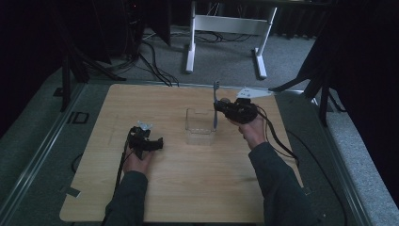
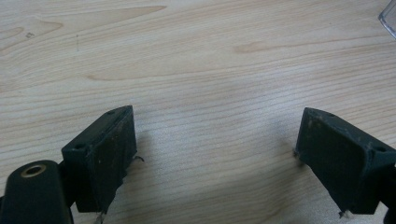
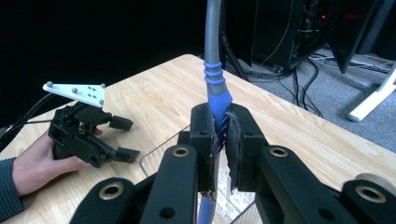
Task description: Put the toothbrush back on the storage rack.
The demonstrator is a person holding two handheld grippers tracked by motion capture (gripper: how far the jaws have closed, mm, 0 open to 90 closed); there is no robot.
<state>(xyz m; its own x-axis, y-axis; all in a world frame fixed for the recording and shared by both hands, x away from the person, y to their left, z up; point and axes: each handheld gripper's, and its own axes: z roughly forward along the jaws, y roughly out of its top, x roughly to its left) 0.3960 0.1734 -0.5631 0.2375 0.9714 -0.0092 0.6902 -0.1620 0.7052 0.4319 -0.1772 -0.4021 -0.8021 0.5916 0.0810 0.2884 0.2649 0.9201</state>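
Right gripper view: the right tool point(image 3: 219, 140) is clamped on a long utensil point(image 3: 215, 81) with a blue ribbed grip and a grey shaft, its jaws pressed against the blue part from both sides. The utensil stands nearly upright, grey shaft rising above the jaws, its other end reaching down below them. In the high view its lower end dips into a clear, square plastic container point(image 1: 199, 126) near the middle of the desk point(image 1: 188, 197), towards the far edge; what else the container holds I cannot tell. The left tool point(image 2: 215, 154) has its jaws wide apart over bare wood, nothing between them, left of the container.
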